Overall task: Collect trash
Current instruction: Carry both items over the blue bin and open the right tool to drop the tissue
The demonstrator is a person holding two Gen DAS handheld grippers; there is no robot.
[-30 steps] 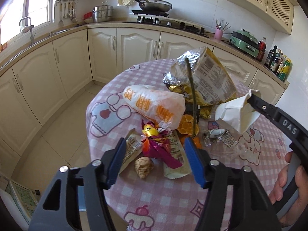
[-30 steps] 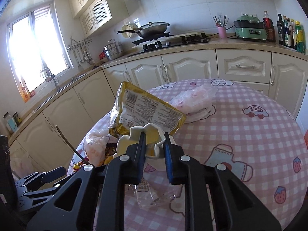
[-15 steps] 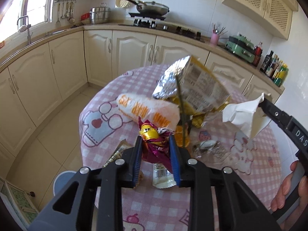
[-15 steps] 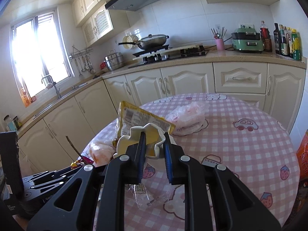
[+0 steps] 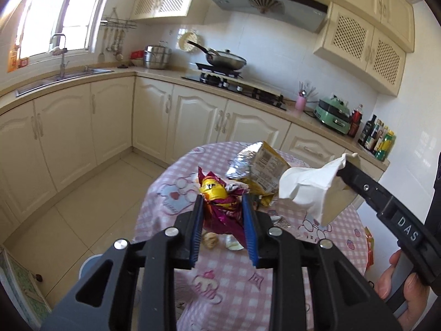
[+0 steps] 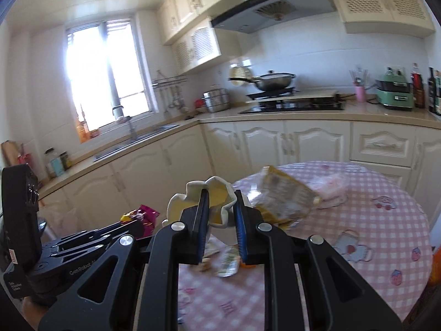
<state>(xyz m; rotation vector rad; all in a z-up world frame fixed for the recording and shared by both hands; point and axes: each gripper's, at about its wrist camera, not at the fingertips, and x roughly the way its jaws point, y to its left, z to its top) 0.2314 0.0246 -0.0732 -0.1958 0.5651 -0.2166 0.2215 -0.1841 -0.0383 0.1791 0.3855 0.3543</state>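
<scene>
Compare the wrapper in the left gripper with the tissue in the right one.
The candy wrapper is shiny purple and gold foil; the crumpled tissue is matte white. The wrapper looks smaller than the tissue. Both are clamped and lifted above the table, one in the left gripper, one in the right gripper.

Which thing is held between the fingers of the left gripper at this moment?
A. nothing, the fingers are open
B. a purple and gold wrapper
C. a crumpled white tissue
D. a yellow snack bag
B: in the left wrist view the left gripper is shut on the purple and gold wrapper, lifted above the table; the white tissue is in the right gripper.
</scene>
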